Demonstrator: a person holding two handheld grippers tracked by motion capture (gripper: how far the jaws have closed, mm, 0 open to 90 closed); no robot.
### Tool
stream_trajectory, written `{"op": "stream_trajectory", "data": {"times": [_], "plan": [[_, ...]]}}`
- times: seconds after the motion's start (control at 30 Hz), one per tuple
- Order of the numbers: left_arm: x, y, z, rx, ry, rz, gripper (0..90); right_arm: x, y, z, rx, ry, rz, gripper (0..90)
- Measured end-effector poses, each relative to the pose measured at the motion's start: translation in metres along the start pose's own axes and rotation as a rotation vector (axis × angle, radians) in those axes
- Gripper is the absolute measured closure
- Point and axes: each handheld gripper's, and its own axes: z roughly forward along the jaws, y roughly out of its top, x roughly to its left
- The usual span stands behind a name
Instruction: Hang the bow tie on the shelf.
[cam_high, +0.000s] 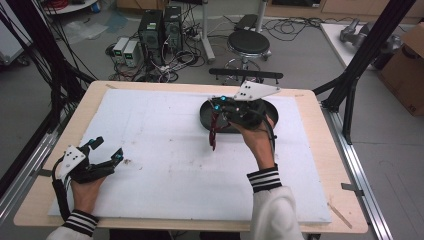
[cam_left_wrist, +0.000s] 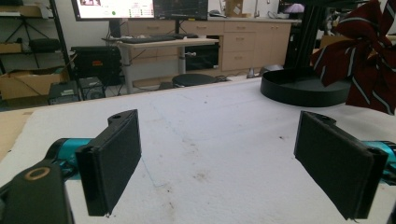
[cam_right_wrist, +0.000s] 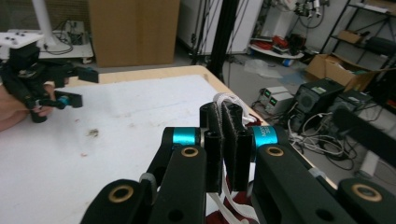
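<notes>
Your forearms enter at the bottom of the high view, and the left gripper (cam_high: 107, 149) rests low on the white mat (cam_high: 165, 165) near the table's (cam_high: 320, 165) left edge, its jaws spread wide with nothing between them; it looks parked out of the way while the other hand works. Your right gripper (cam_high: 218, 111) hangs at the near rim of the black tray (cam_high: 272, 111), and a dark red ribbon bow (cam_high: 214, 134) dangles from it above the mat, which suggests you are carrying the bow to or from the tray, though I cannot tell which. From the left gripper view, the two pads (cam_left_wrist: 114, 161) stand far apart over bare mat, touching nothing, and the tray (cam_left_wrist: 299, 88) sits ahead to the right with the striped bow (cam_left_wrist: 369, 56) hanging in the air beside it. From the right gripper view, the jaws are pressed nearly together on a thin white strap (cam_right_wrist: 229, 100) that loops over their tips, with red cloth (cam_right_wrist: 233, 205) showing below them, so your hold is on the bow's strap rather than its folds. Farther off on the mat, your left gripper (cam_right_wrist: 79, 86) waits, jaws apart.
</notes>
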Motion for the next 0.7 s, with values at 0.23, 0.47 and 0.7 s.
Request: {"op": "stream_trajectory", "data": {"times": [0.23,0.47,0.7], "plan": [[0.0,0.0,0.0,0.0,0.0,0.0,15.2,-0.02,0.003,-0.003,-0.02,-0.069,0.024,87.3],[0.0,0.0,0.0,0.0,-0.001,-0.001,15.1,-0.038,0.006,-0.003,-0.014,-0.101,0.035,87.3],[0.0,0.0,0.0,0.0,-0.001,-0.003,15.1,-0.06,0.008,0.0,-0.008,-0.118,0.04,87.2]]}}
